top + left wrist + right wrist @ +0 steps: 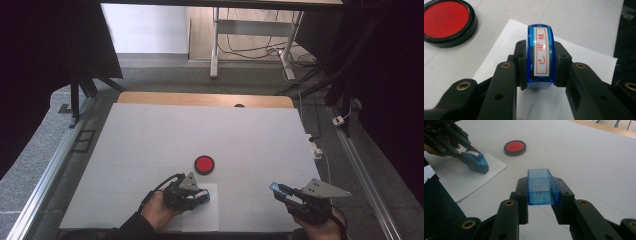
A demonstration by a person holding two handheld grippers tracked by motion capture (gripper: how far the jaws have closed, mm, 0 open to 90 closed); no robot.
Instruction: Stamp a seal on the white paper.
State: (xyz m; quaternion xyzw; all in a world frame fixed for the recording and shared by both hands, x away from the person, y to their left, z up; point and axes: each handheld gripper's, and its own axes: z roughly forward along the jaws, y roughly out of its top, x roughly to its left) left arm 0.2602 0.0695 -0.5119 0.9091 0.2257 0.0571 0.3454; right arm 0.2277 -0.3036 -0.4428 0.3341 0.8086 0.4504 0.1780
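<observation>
White covering spreads over the tabletop (150, 140), with a red ink pad (204, 164) near its middle. From the near edge, the left hand (156, 210) reaches forward, its left gripper (200, 195) closed on a blue stamp (540, 57) pressed down onto a paper sheet (202, 215). The right hand (320, 227) holds the right gripper (282, 192) low and angled inward, clamped on the stamp's clear blue cap (542, 186), above the tabletop.
</observation>
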